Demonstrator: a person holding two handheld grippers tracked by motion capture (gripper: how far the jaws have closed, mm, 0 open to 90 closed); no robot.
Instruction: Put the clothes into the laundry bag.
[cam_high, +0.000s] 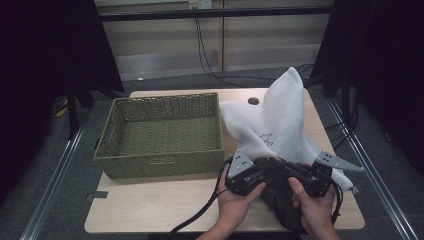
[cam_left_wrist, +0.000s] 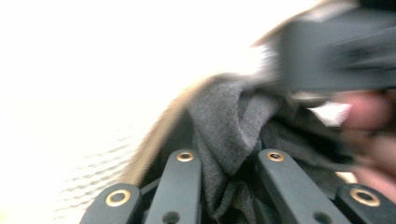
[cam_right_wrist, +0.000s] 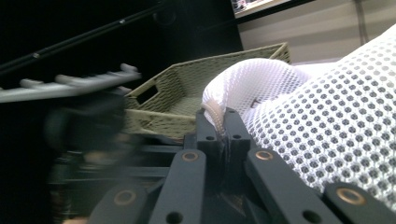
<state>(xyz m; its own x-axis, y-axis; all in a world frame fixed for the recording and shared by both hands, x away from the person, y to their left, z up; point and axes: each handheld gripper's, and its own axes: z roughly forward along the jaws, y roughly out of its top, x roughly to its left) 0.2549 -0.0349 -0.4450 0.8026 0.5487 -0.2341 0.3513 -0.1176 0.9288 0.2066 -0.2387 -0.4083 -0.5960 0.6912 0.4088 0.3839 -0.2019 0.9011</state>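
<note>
High view: dim overall, corners and both sides sunk in black; soft light falls from above on the table (cam_high: 150, 200) and white mesh bag (cam_high: 280, 120); focus fair, faint shadow under the basket (cam_high: 160, 135).
Left gripper view: upper left blown out to white glare; heavy motion blur; grey cloth (cam_left_wrist: 229, 126) sharpest.
Right gripper view: left half dark and smeared; mesh crisp, evenly lit.
</note>
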